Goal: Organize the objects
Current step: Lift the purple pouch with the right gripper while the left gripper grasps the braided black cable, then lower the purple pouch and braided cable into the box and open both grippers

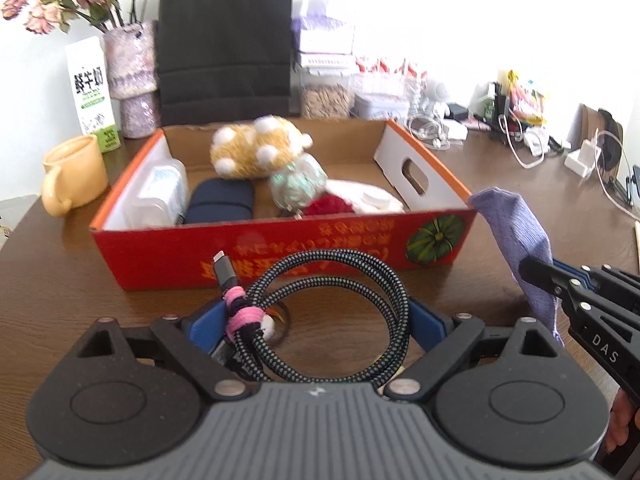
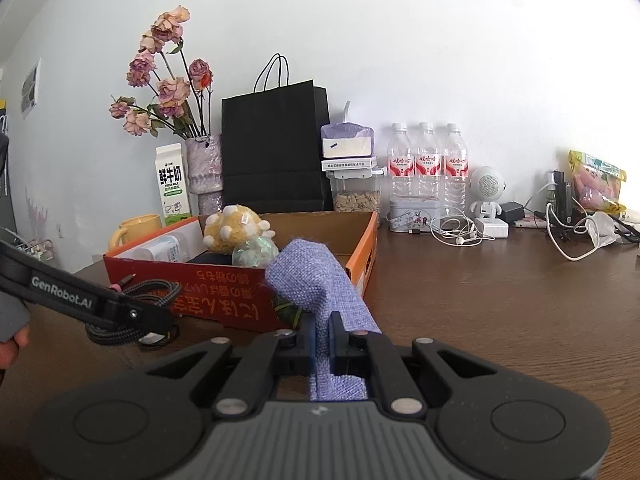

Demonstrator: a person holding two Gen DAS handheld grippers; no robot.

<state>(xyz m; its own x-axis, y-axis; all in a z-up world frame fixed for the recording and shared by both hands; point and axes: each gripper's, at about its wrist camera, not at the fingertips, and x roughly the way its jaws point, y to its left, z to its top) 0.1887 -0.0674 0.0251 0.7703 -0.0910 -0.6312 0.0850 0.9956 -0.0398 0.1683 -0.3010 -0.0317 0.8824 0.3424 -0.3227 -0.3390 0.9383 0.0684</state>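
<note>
A coil of black-and-teal braided cable [image 1: 340, 264], tied with a pink band, sits between the blue pads of my left gripper [image 1: 316, 320]; the jaws stand wide and press on both sides of the coil. It hangs just in front of the red cardboard box [image 1: 280, 248], which holds a yellow plush toy [image 1: 256, 148], a dark blue pouch [image 1: 220, 204] and a clear plastic container [image 1: 160, 196]. My right gripper [image 2: 322, 336] is shut on a purple woven cloth [image 2: 316, 280], raised by the box's near right corner. The left gripper [image 2: 132, 314] shows at the left of the right wrist view.
A yellow mug [image 1: 74, 176], a milk carton [image 1: 94, 92], a vase of dried flowers [image 1: 132, 76] and a black paper bag [image 1: 224, 40] stand behind the box. Water bottles [image 2: 426, 164], chargers and loose cords [image 2: 460, 232] crowd the back right of the brown table [image 2: 500, 300].
</note>
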